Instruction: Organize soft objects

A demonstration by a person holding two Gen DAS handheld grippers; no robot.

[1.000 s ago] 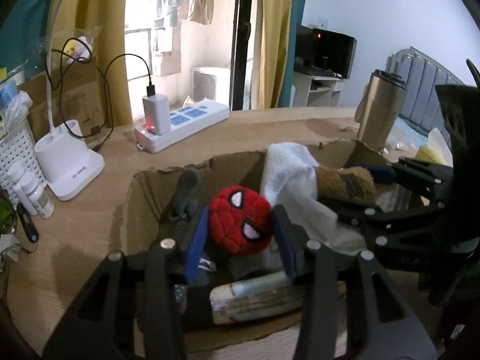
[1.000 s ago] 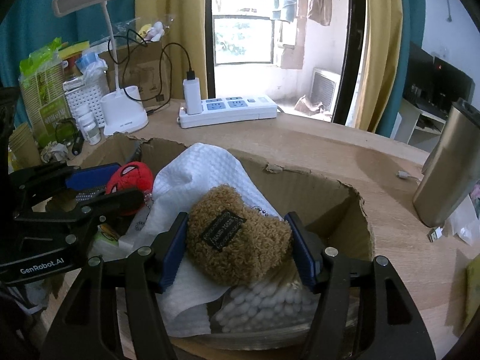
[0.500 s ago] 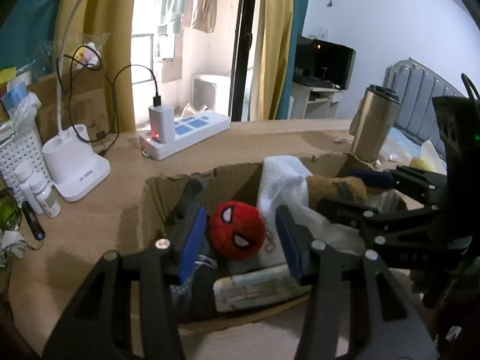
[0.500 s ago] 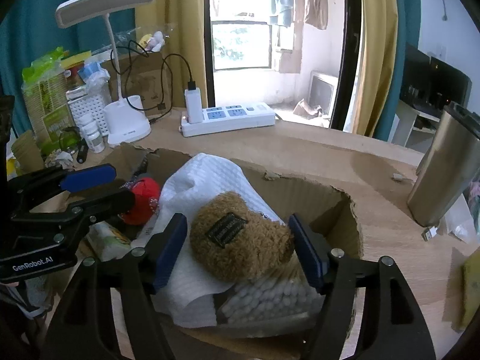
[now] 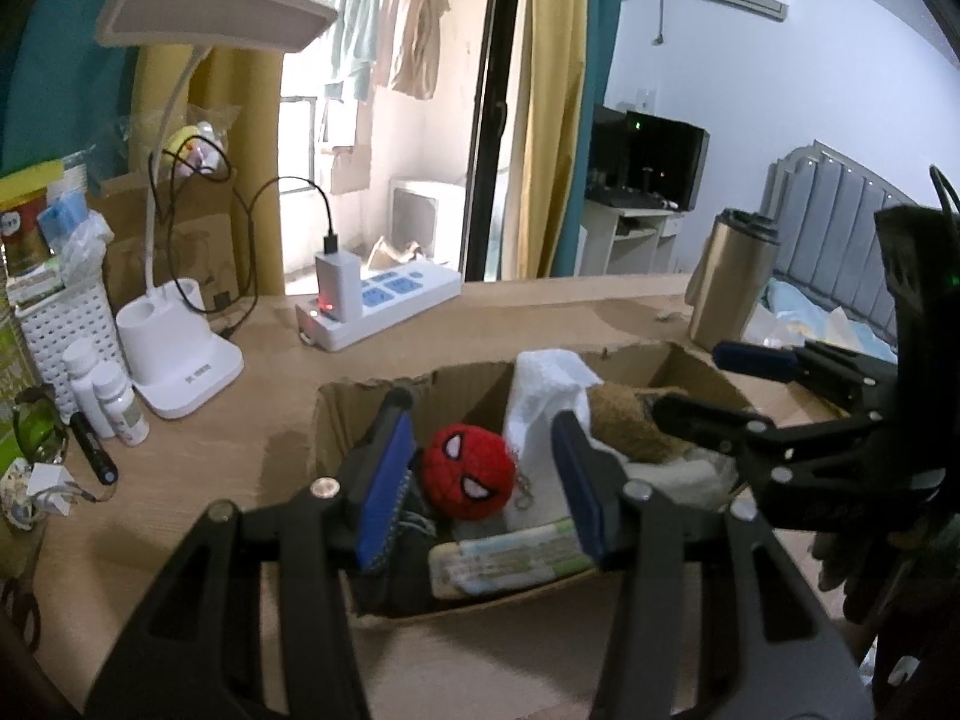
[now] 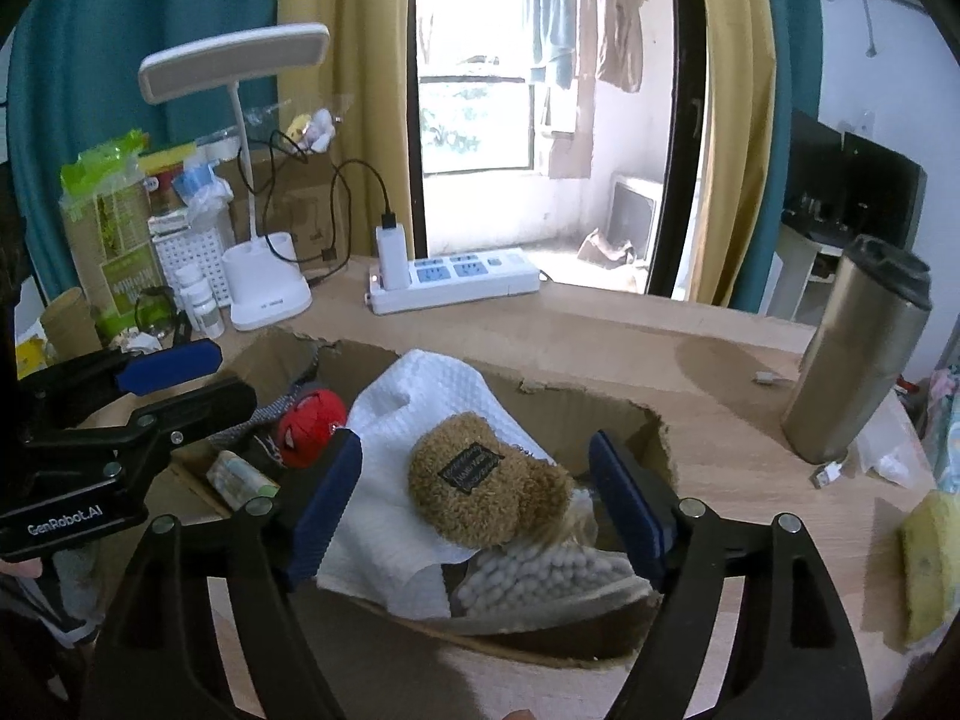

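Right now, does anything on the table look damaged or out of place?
Yes. The cardboard box has a torn, ragged top rim, worst at its far right corner. Inside, the white towel lies crumpled under the brown plush. Nothing has spilled.

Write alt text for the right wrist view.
The open right claw hovers over a torn cardboard box, straddling a fuzzy brown plush toy lying on a white textured cloth. A red spider-mask plush ball sits further left.

the white cloth [image 6: 420, 420] hides most of the cardboard box's [image 6: 600, 414] floor.
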